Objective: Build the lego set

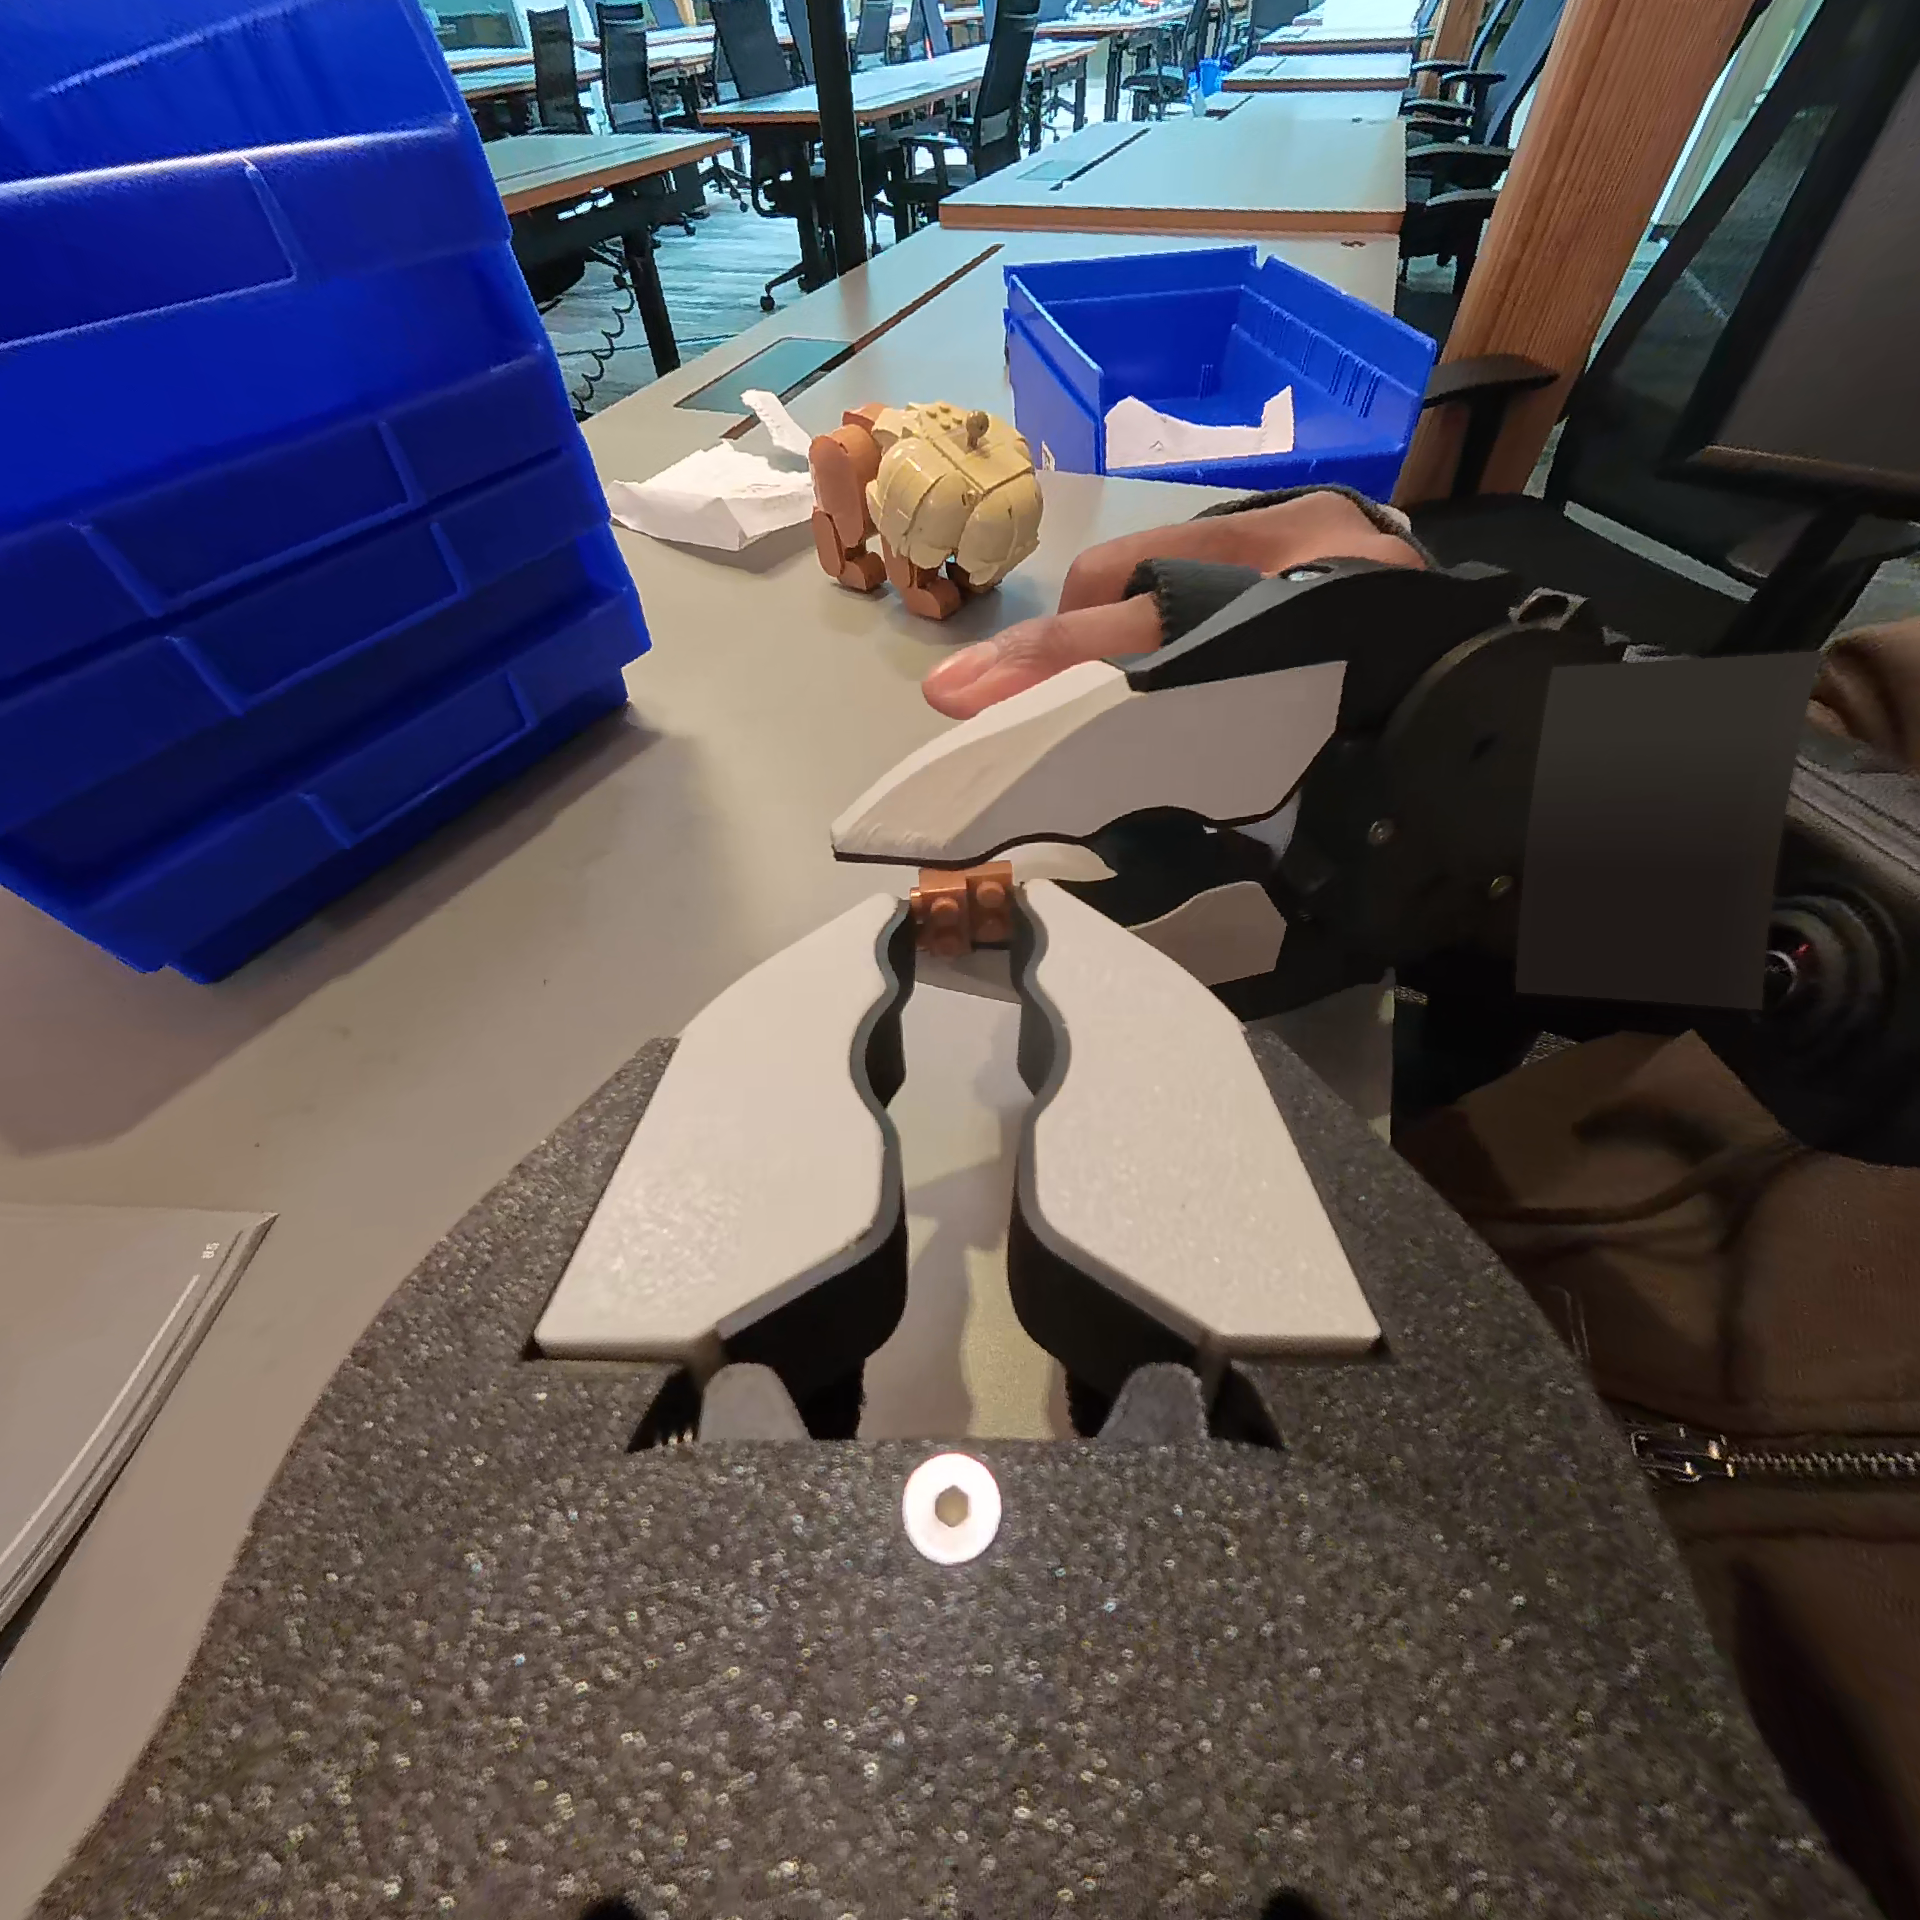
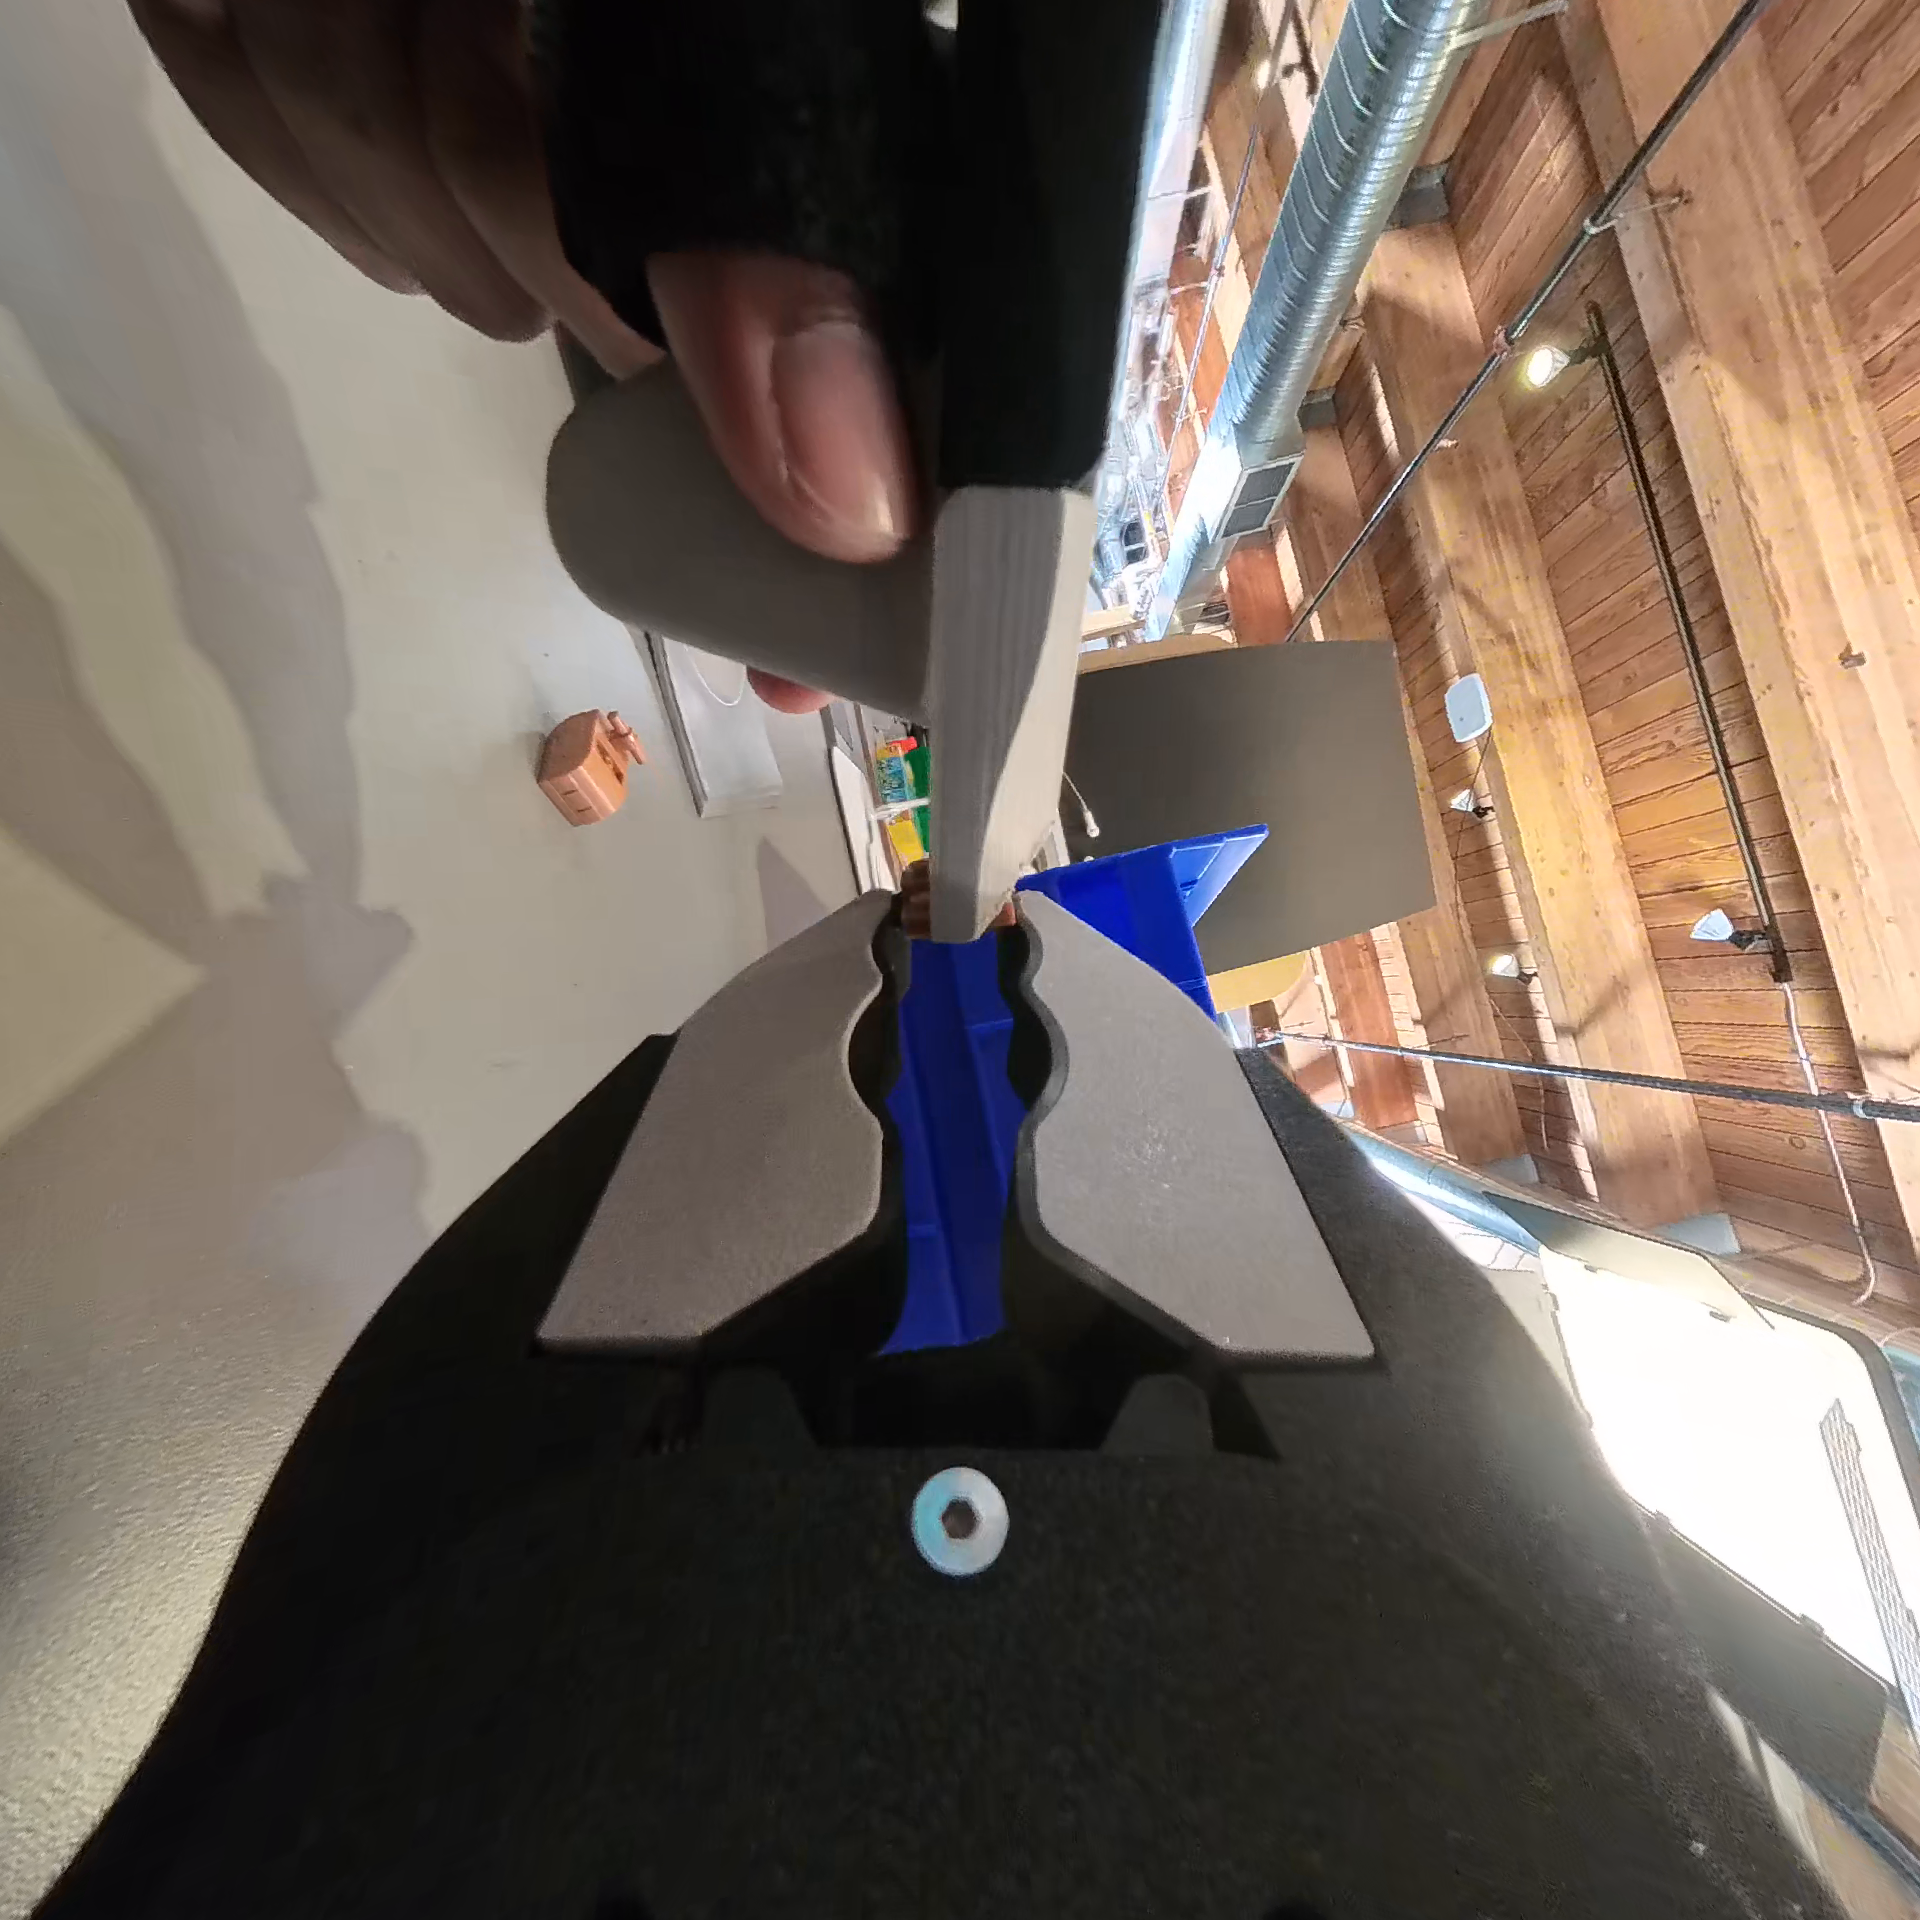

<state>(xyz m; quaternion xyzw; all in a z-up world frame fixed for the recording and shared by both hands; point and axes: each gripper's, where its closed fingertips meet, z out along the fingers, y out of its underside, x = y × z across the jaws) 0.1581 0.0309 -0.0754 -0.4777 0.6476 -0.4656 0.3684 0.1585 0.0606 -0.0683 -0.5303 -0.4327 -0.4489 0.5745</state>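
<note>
Though both views crowd in close, the left wrist view shows the essentials: the left gripper [image 1: 961,920] is closed down on a small brown brick piece [image 1: 961,914], pinching it by its sides right at the fingertips, above the grey worktop [image 1: 436,997]. The right gripper [image 1: 940,868] comes in from the right, turned on its side, its jaws narrowed onto the same piece, the upper finger lying across its top and the lower finger tucked under; a person's gloved hand [image 1: 1195,592] steadies it. In the right wrist view the right gripper [image 2: 956,920] meets the left one's finger edge-on, and only a sliver of brown shows between its tips.

The piece looks light, stiff and smooth-sided, so it will likely slip or twist if squeezed off-centre; flat opposing faces are the safest hold, leaving the studs free for mating. Pressing needs to be straight, since so small an assembly could pop apart.

Farther back on the worktop stands the partly built tan and brown model [image 1: 925,499], beside crumpled white paper [image 1: 717,499] and an open blue bin [image 1: 1216,364]; stacked blue bins [image 1: 281,520] sit to the left. Another brown sub-assembly [image 2: 587,769] lies apart on the worktop.
</note>
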